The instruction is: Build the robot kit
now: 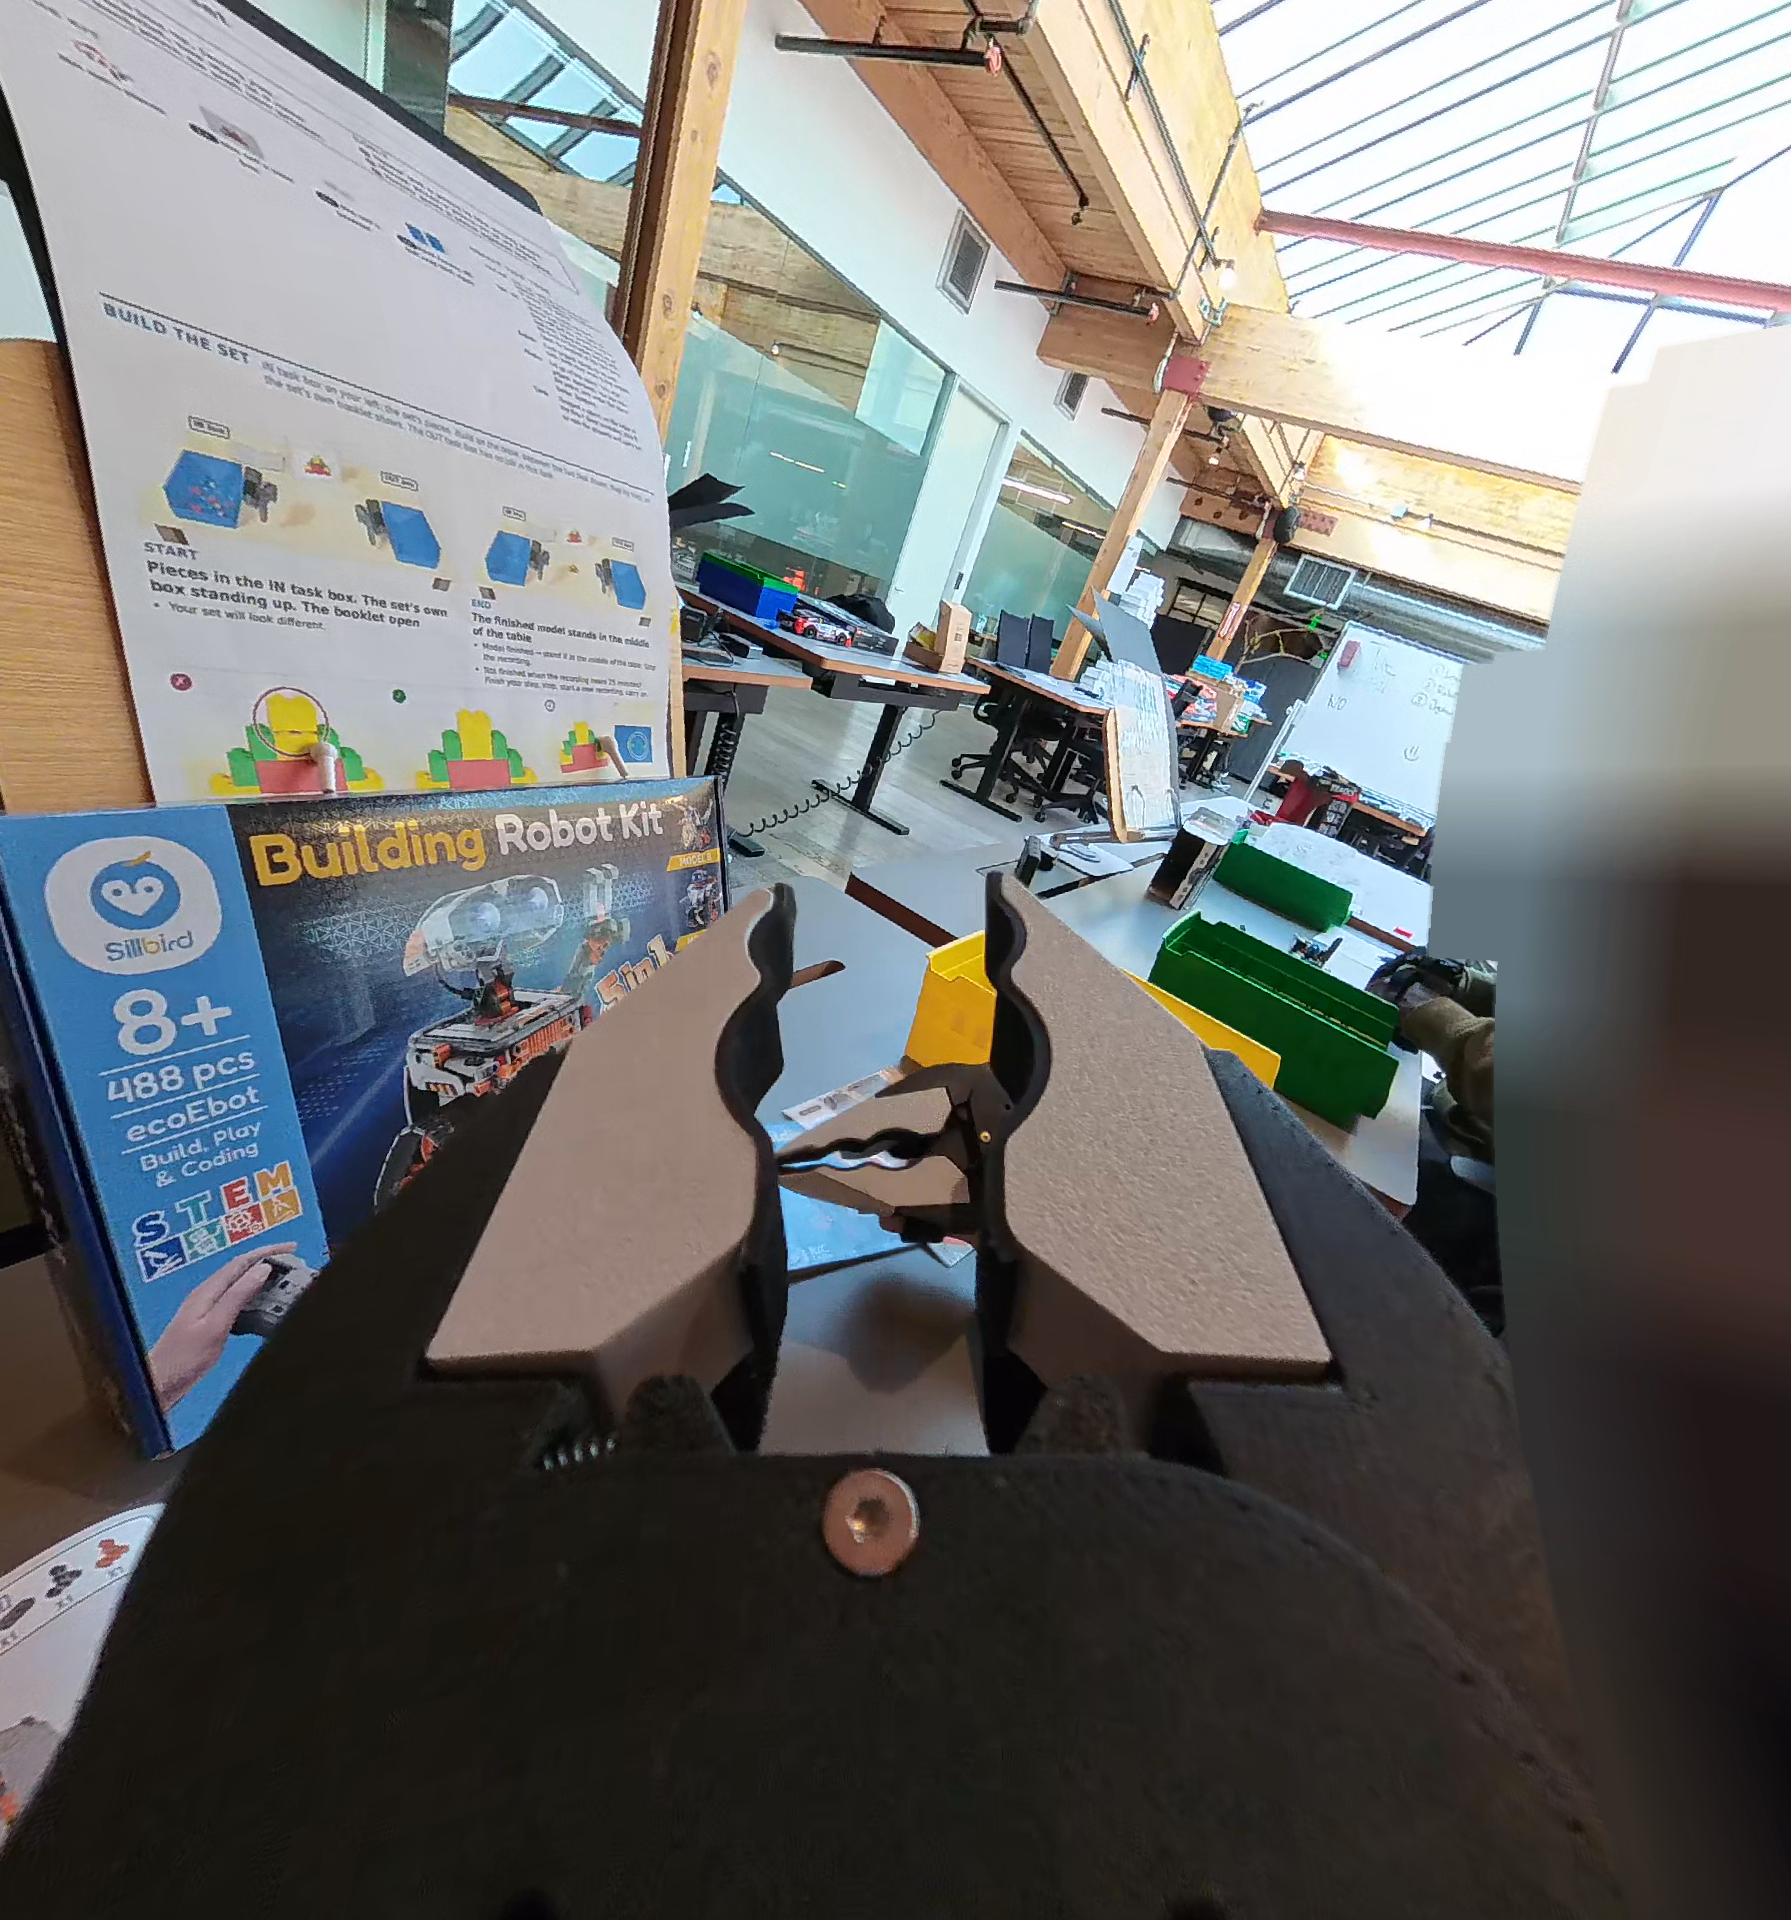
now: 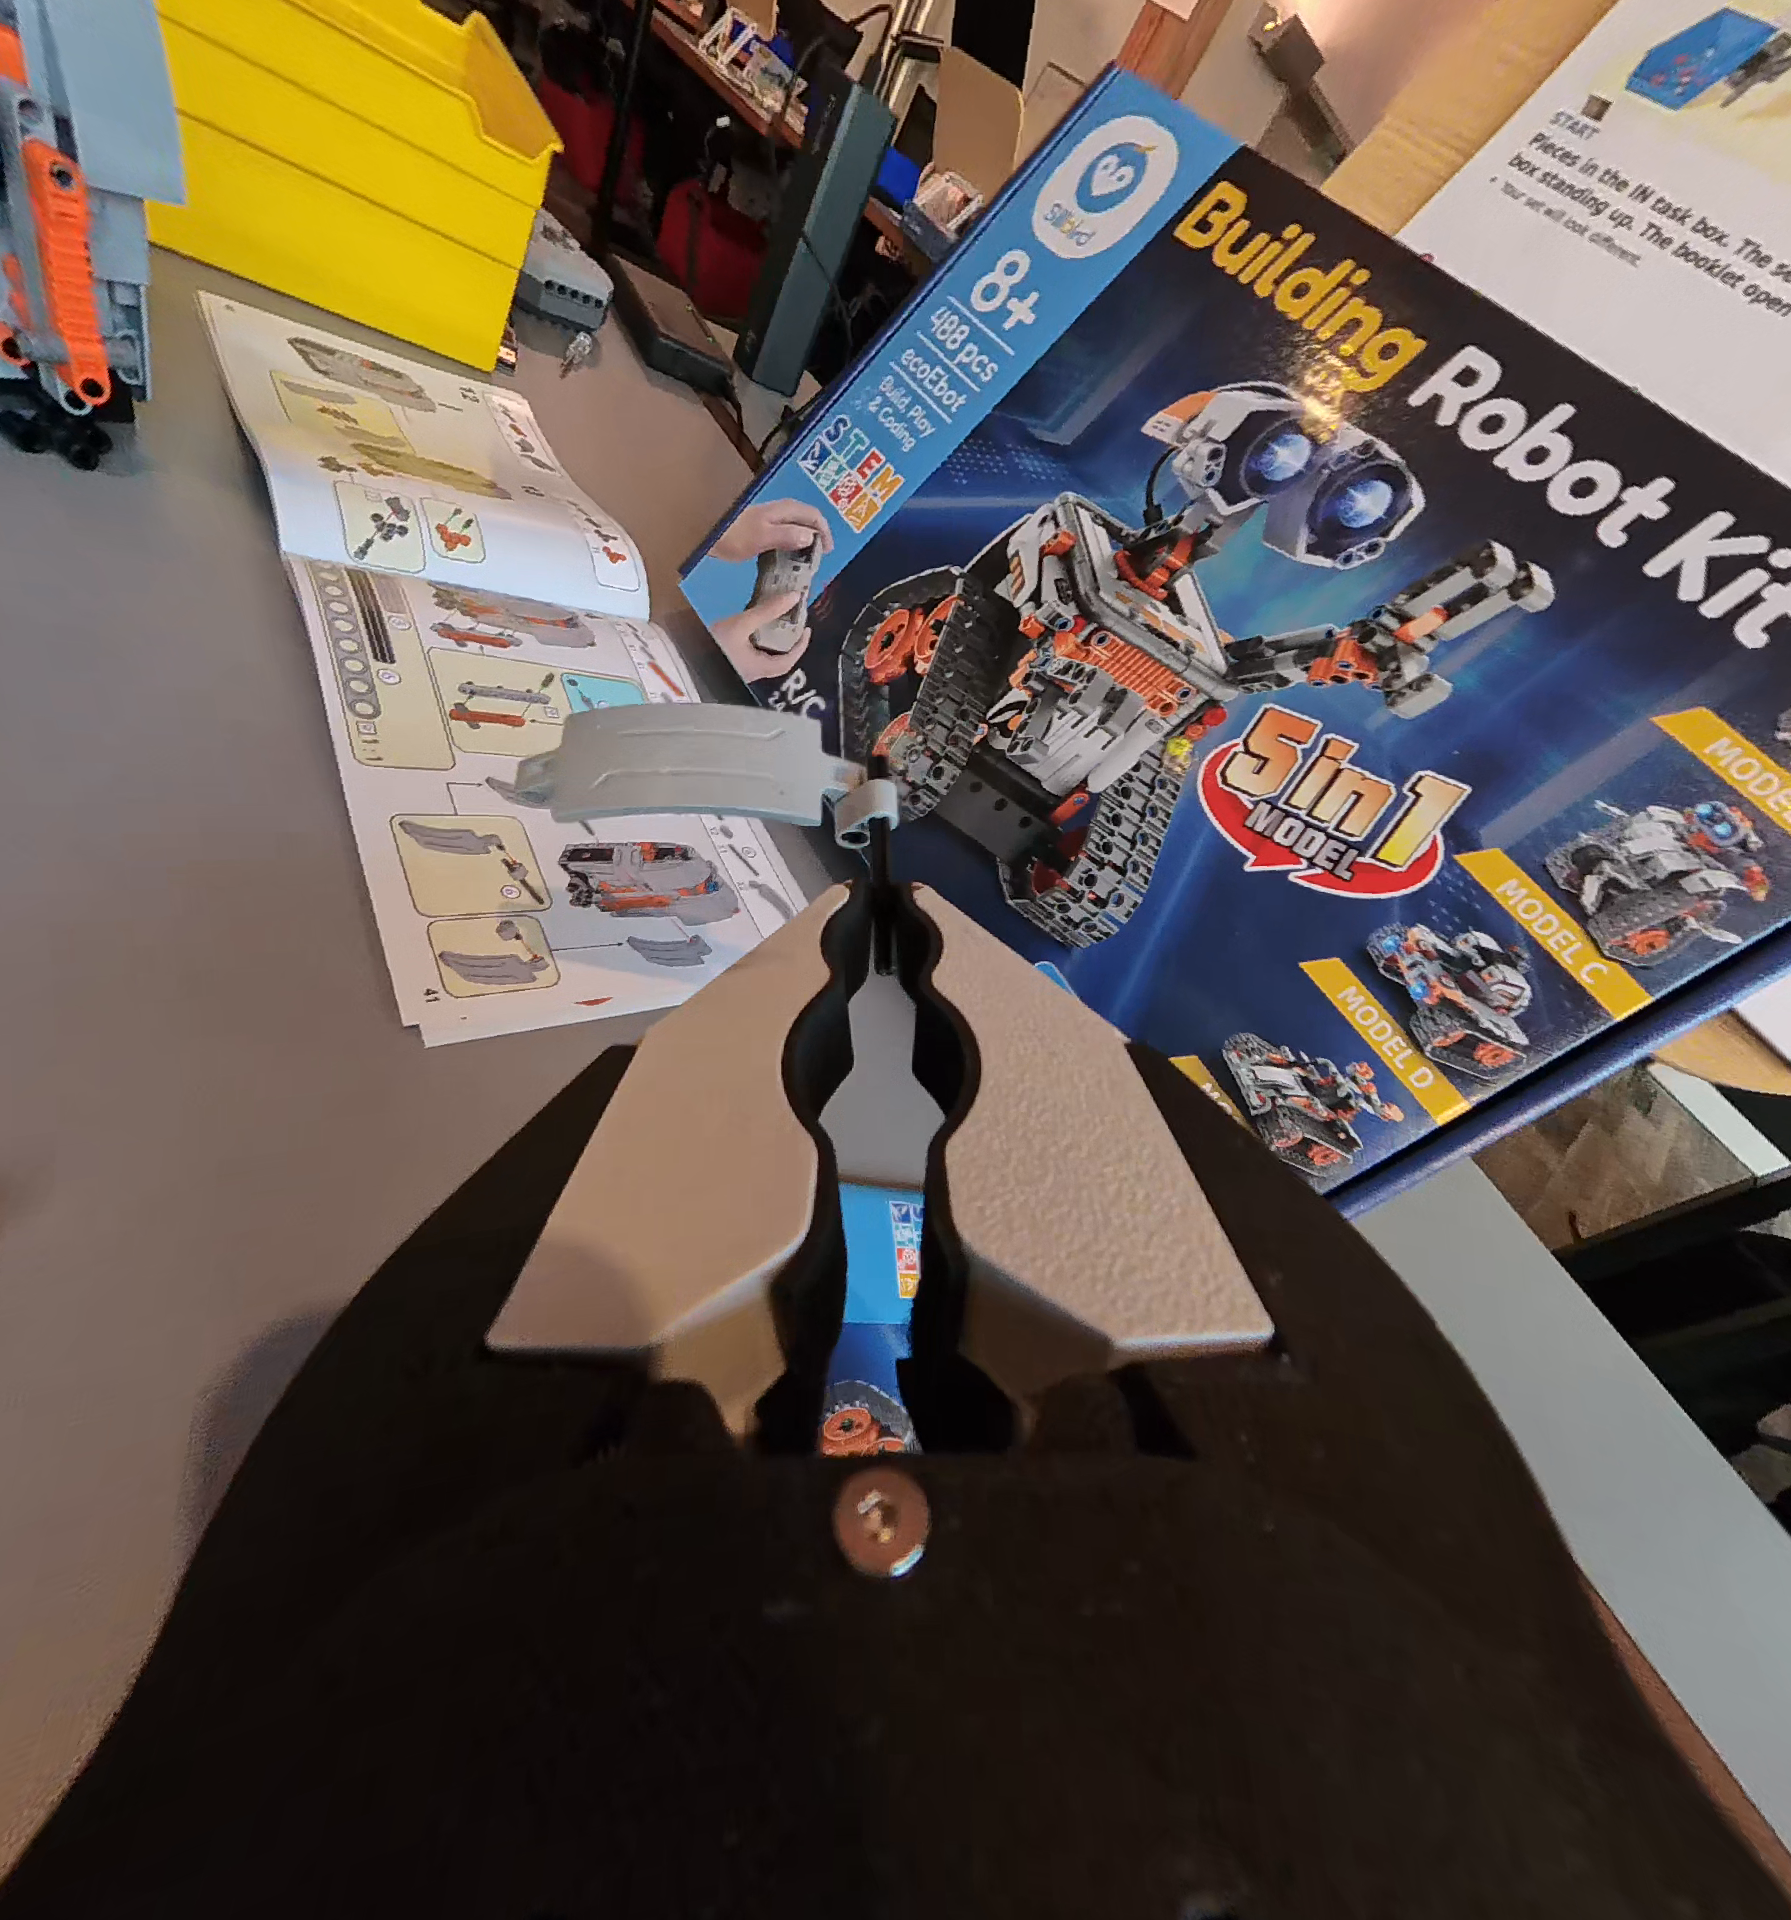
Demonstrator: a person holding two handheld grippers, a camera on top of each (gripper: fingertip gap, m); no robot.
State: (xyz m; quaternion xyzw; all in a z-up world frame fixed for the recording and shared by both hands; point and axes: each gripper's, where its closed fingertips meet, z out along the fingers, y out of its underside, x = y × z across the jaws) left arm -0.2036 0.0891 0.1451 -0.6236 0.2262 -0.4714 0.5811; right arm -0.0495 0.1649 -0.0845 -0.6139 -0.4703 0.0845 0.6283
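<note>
My right gripper (image 2: pixel 883 914) is shut on a thin black axle (image 2: pixel 883 883). The axle carries a small grey connector (image 2: pixel 863 816) and a curved grey panel (image 2: pixel 683 774), held above the open instruction booklet (image 2: pixel 475 665). The blue kit box (image 2: pixel 1286 623) stands just behind it. My left gripper (image 1: pixel 886 925) is open and empty, raised above the grey table (image 1: pixel 870 1340). Between its fingers, farther off, the right gripper (image 1: pixel 870 1153) shows with its jaws closed. The kit box (image 1: pixel 351 1039) stands to the left of my left gripper.
A partly built grey and orange model (image 2: pixel 39 208) stands at the far left, next to stacked yellow bins (image 2: pixel 351 177). A printed instruction sheet (image 1: pixel 351 468) leans behind the box. A yellow bin (image 1: pixel 958 1003) and green bins (image 1: pixel 1275 1008) sit beyond the left gripper. A booklet corner (image 1: pixel 18 1642) lies low left. About 30 cm separates my left fingertips from my right.
</note>
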